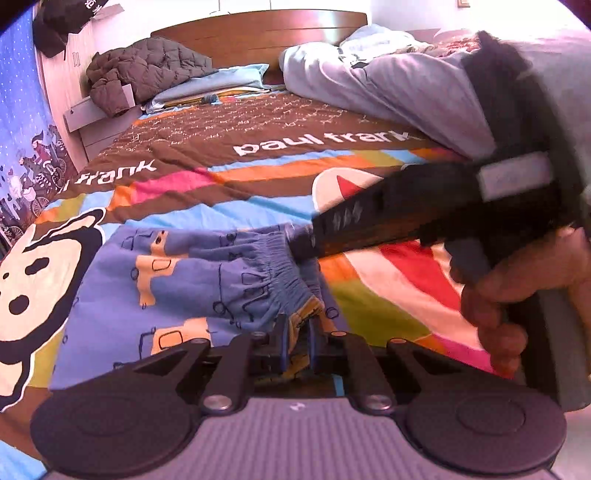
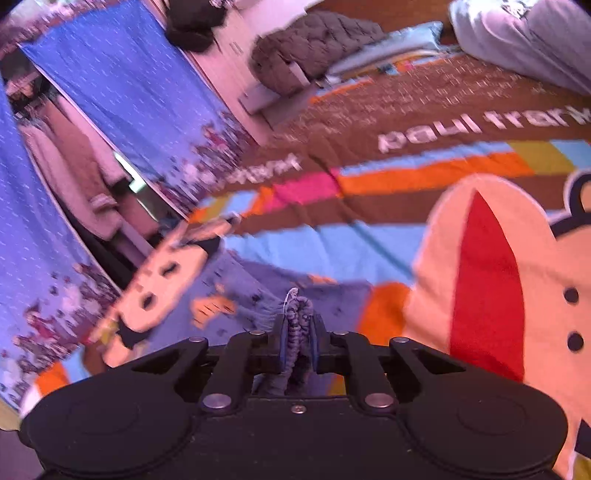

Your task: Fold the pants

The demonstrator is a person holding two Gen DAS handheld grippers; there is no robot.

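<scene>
Pants (image 1: 177, 280): blue, printed with orange vehicles, lying on the bedspread (image 1: 258, 192) in the lower centre of the left wrist view. Elastic waistband (image 1: 273, 266) bunched, running from mid-frame down to the bottom centre. Legs spread flat toward the lower left. Open bedspread above and to the right of the pants; bed edge at far left.

Left gripper (image 1: 298, 343): jaws closed on a pinch of the waistband corner, orange print showing between them.

Right gripper (image 2: 297, 339): jaws closed on a gathered ridge of waistband, fabric sticking up between them. In the left wrist view it enters from the right (image 1: 388, 218), its tip touching the waistband.

Surface: striped cartoon bedspread, "paul frank" lettering. Upper left: brown quilted jacket (image 1: 147, 70). Upper right: pale duvet (image 1: 388, 81). Wooden headboard (image 1: 258, 33) at top. Blue curtain (image 2: 122, 81) at left; right wrist view blurred.
</scene>
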